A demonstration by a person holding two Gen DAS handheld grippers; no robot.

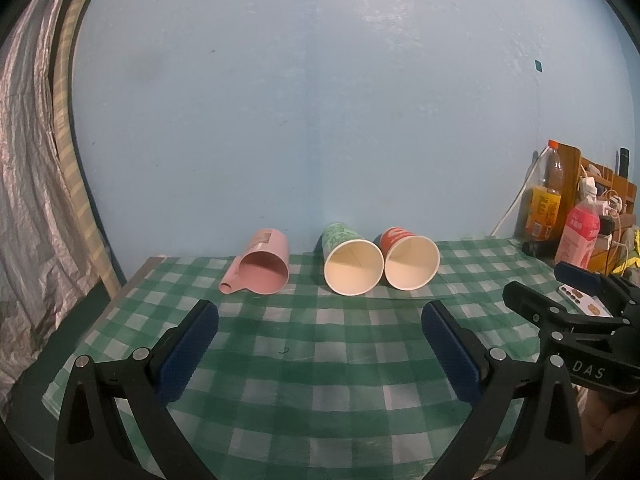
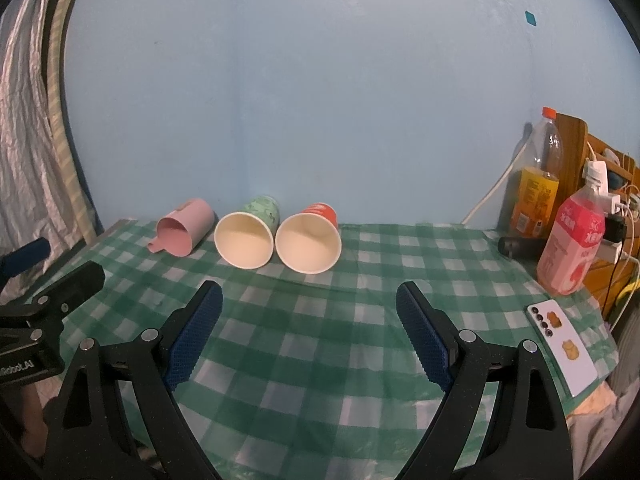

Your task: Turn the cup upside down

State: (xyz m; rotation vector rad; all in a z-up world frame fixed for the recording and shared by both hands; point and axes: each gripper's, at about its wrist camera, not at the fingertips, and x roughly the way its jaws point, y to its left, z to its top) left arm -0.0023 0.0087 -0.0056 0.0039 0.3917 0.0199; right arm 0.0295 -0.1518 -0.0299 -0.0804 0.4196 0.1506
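Note:
Three cups lie on their sides at the far edge of the green checked tablecloth [image 1: 320,360], mouths toward me: a pink handled cup [image 1: 264,270] [image 2: 182,232], a green paper cup [image 1: 350,262] [image 2: 248,236] and a red paper cup [image 1: 410,260] [image 2: 310,240]. The two paper cups touch. My left gripper [image 1: 320,320] is open and empty, well short of the cups. My right gripper [image 2: 310,300] is open and empty, also short of them. Each gripper shows at the edge of the other's view.
A blue wall stands right behind the cups. At the right are an orange-drink bottle [image 2: 536,184], a pink bottle [image 2: 572,244], a wooden rack with cables and a white phone [image 2: 564,352]. A silver curtain [image 1: 28,200] hangs at the left.

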